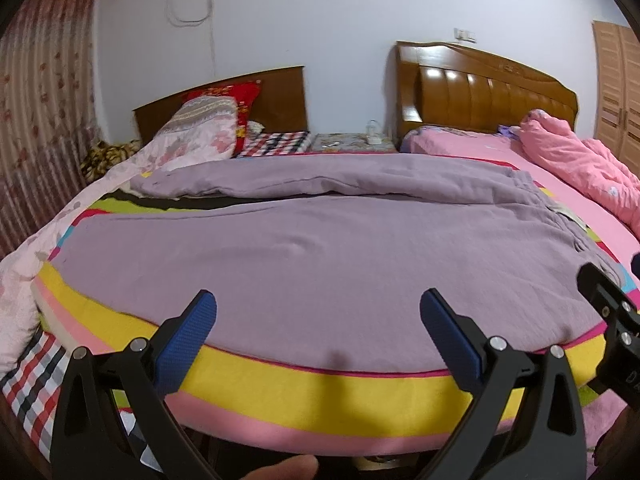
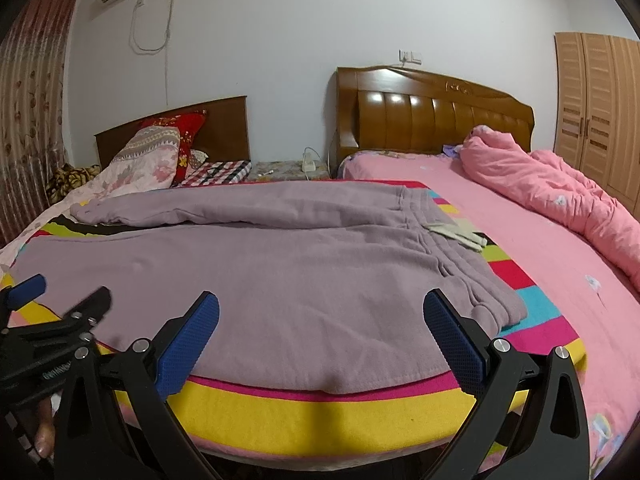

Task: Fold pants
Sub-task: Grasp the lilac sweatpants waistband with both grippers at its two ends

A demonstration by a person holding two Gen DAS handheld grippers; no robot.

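Both claws spread wide and empty: left claw (image 1: 318, 336) and right claw (image 2: 320, 338) hover at the near edge of the striped blanket (image 2: 320, 412), not touching cloth. Task looks barely started, judging by the layout: pants (image 2: 280, 264) lie flat across the blanket, no fold made, so all folds remain. Pants are mauve, thick soft fabric, lightly wrinkled; waistband (image 2: 444, 240) sits toward the blanket's right side, legs run left, far leg's cuff (image 2: 92, 212) near the blanket's far left corner.

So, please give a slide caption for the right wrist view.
Open right gripper above purple pants lying on a striped blanket.
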